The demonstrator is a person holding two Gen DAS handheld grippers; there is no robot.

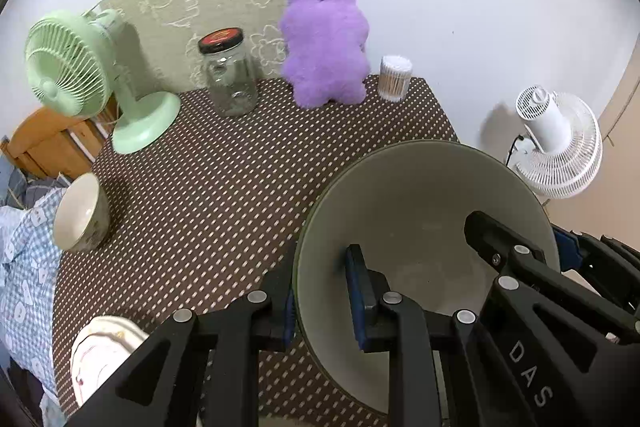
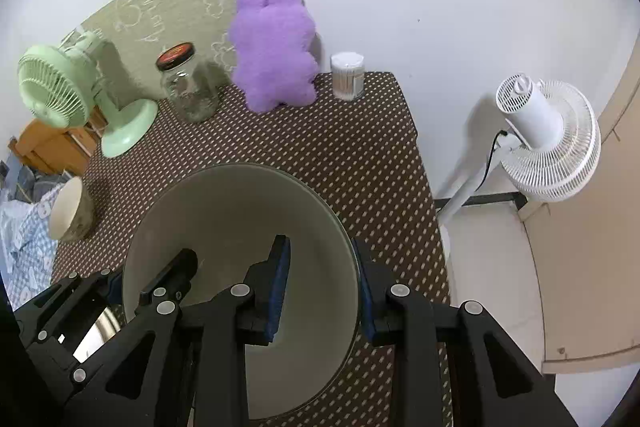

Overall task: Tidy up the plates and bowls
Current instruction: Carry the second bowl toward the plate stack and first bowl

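Observation:
Both grippers straddle the rim of one large grey-green bowl [image 1: 420, 211] above the near right part of the dotted brown table [image 1: 224, 187]. My left gripper [image 1: 324, 295] straddles its left rim, one finger inside and one outside, with a gap showing. My right gripper [image 2: 324, 283] straddles the right rim of the bowl [image 2: 232, 219] the same way. A small cream bowl [image 1: 78, 215] lies tilted on its side at the table's left edge, also seen in the right wrist view [image 2: 66, 209]. A white plate [image 1: 104, 355] sits at the near left corner.
Along the back stand a green desk fan [image 1: 80, 75], a glass jar with a black lid [image 1: 230, 75], a purple plush toy [image 1: 324, 43] and a tub of cotton swabs [image 1: 395, 78]. A white floor fan [image 2: 548, 135] stands right of the table. Blue checked cloth [image 1: 24, 267] lies at left.

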